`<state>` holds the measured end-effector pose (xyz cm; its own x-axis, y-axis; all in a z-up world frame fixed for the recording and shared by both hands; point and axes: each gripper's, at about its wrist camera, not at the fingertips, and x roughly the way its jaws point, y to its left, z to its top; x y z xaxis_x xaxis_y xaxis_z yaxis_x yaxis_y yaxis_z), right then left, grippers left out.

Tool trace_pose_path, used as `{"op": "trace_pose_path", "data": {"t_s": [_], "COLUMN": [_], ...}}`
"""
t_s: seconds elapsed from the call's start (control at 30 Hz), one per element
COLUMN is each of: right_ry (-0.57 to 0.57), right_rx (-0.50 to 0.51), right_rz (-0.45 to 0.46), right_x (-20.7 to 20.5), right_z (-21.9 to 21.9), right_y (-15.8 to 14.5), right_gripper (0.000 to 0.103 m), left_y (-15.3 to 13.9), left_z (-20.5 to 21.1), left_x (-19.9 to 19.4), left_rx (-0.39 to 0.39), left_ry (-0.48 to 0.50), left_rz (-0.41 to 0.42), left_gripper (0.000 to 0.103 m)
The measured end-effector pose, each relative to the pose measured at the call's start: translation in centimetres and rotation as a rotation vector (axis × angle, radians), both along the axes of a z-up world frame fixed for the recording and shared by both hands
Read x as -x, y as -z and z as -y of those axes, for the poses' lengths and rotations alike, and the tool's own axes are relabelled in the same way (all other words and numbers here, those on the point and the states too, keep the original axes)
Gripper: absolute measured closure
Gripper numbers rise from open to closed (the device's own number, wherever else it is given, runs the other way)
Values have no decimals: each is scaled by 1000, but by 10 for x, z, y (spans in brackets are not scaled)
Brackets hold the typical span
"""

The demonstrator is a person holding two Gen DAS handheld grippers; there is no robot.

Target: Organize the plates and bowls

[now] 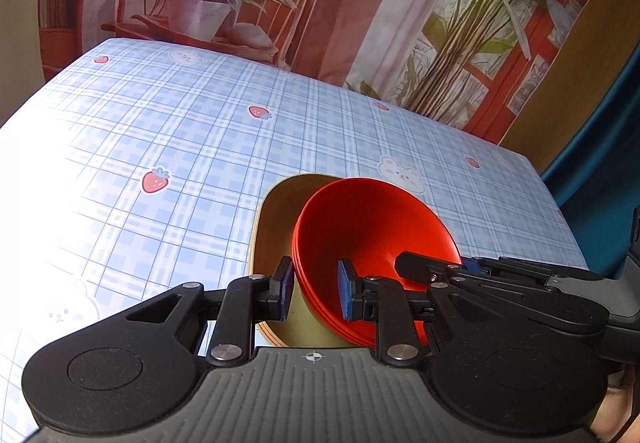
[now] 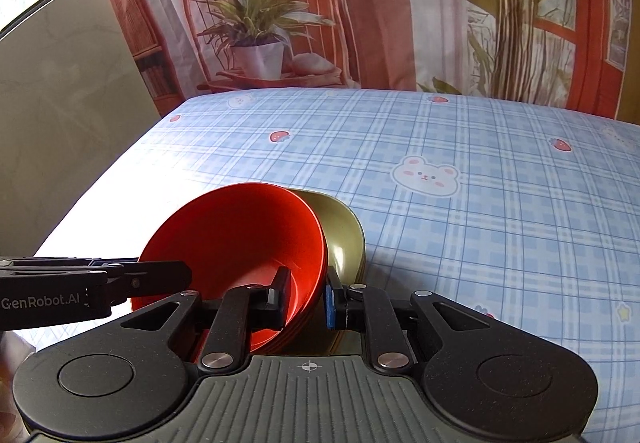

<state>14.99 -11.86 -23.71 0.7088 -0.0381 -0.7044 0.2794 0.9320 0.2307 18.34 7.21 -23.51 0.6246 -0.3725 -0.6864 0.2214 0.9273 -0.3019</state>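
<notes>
A stack of red bowls point(image 1: 372, 227) sits in an olive plate point(image 1: 276, 223) on the blue checked tablecloth point(image 1: 180, 131). My left gripper point(image 1: 314, 289) straddles the near left rim of the red stack, one pad outside, one inside, with a visible gap to the rim. My right gripper point(image 2: 306, 297) is closed on the right rim of the same red bowls point(image 2: 236, 231), pads pressing on both sides, with the olive plate point(image 2: 344, 239) behind. Each gripper shows in the other's view: the right gripper point(image 1: 404, 263), the left gripper point(image 2: 188, 277).
The table edge point(image 1: 560, 227) drops off at the right in the left wrist view, with a teal wall beyond. A printed curtain point(image 2: 360, 3) hangs behind the table. A grey wall point(image 2: 60, 91) stands to the left.
</notes>
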Motion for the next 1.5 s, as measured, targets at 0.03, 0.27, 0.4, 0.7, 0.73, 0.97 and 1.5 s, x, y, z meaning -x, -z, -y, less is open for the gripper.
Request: {"op": "trace_pose_path", "data": {"t_s": [0.03, 0.27, 0.4, 0.7, 0.73, 0.97, 1.5], "right_ry": [-1, 11, 26, 61, 67, 109, 147], "right_rx": [1, 22, 41, 99, 104, 119, 223], "right_rz": [0, 29, 57, 112, 120, 189, 320], "right_x": [0, 6, 15, 41, 45, 75, 151], "right_z": [0, 1, 3, 6, 6, 11, -19], "right_y": [0, -11, -24, -62, -66, -108, -208], "right_gripper": [87, 81, 77, 41, 39, 8, 0], "left_y": [-1, -9, -22, -65, -71, -109, -191], "left_z": [0, -1, -2, -4, -5, -6, -17], "left_x": [0, 1, 6, 31, 35, 63, 140], "left_rx": [-3, -57, -79, -126, -133, -183, -252], "left_ry": [-2, -17, -18, -24, -24, -39, -175], "left_rz": [5, 30, 68, 193, 210, 317, 507], "left_gripper": [78, 72, 57, 30, 25, 7, 0]}}
